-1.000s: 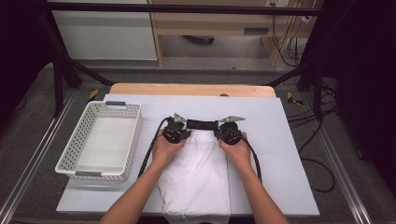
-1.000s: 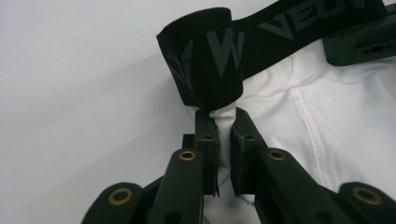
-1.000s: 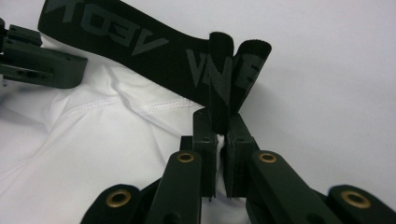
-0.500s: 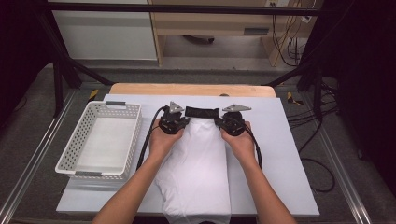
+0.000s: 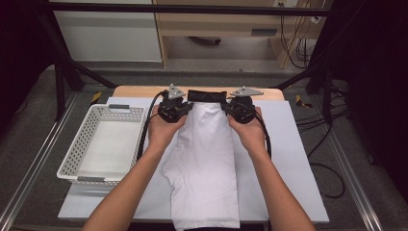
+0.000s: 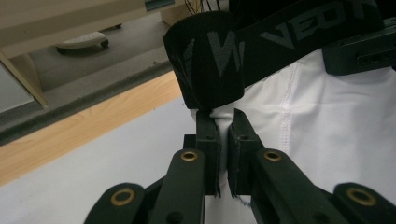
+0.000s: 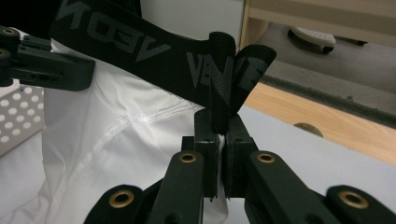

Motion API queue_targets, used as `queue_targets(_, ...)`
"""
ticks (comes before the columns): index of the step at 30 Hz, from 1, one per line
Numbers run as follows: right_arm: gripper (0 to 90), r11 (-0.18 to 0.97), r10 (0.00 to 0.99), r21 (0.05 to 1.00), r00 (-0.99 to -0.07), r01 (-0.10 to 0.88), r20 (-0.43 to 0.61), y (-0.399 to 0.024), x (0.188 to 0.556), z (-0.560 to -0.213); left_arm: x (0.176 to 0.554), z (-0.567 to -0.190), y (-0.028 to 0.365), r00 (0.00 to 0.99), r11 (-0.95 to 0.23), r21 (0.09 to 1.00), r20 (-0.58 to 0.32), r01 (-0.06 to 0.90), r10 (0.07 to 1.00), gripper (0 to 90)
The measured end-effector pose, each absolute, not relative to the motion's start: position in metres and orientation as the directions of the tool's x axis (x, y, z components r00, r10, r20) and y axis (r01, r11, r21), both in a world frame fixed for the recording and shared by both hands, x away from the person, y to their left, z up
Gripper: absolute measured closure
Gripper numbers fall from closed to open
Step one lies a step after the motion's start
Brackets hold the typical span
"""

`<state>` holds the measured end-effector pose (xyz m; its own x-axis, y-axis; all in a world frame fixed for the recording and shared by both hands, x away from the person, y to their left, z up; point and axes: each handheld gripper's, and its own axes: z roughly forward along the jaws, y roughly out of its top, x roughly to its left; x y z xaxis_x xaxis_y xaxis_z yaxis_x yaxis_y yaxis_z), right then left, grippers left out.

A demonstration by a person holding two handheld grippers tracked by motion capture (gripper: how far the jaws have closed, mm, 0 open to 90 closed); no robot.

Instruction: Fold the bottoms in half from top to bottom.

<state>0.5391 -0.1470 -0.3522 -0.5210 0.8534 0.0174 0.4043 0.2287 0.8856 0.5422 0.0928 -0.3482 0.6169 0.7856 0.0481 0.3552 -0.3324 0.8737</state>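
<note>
White garment (image 5: 204, 159) hangs stretched between both tools' clamped jaws

White garment (image 5: 204, 159) with black waistband (image 5: 207, 96) bearing grey lettering; black grippers, left (image 5: 179, 109) and right (image 5: 235, 109), with brass-coloured rivets; white perforated basket (image 5: 103, 144); white table mat (image 5: 293, 159); pale wooden edge (image 5: 139, 91).
</note>
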Motion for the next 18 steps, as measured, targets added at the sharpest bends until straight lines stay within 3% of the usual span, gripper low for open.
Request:
queue_targets(6, 87.2, 0.192, 0.859, 0.904, -0.511, 0.383, 0.034, -0.147, 0.541, -0.335, 0.544, -0.327, 0.092, 0.607, -0.366, 0.874, 0.106, 0.321, 0.787, 85.5)
queue_targets(18, 87.1, 0.195, 0.863, 0.916, -0.505, 0.351, 0.009, -0.149, 0.542, -0.314, 0.546, -0.303, 0.089, 0.607, -0.343, 0.888, 0.096, 0.306, 0.789, 85.6)
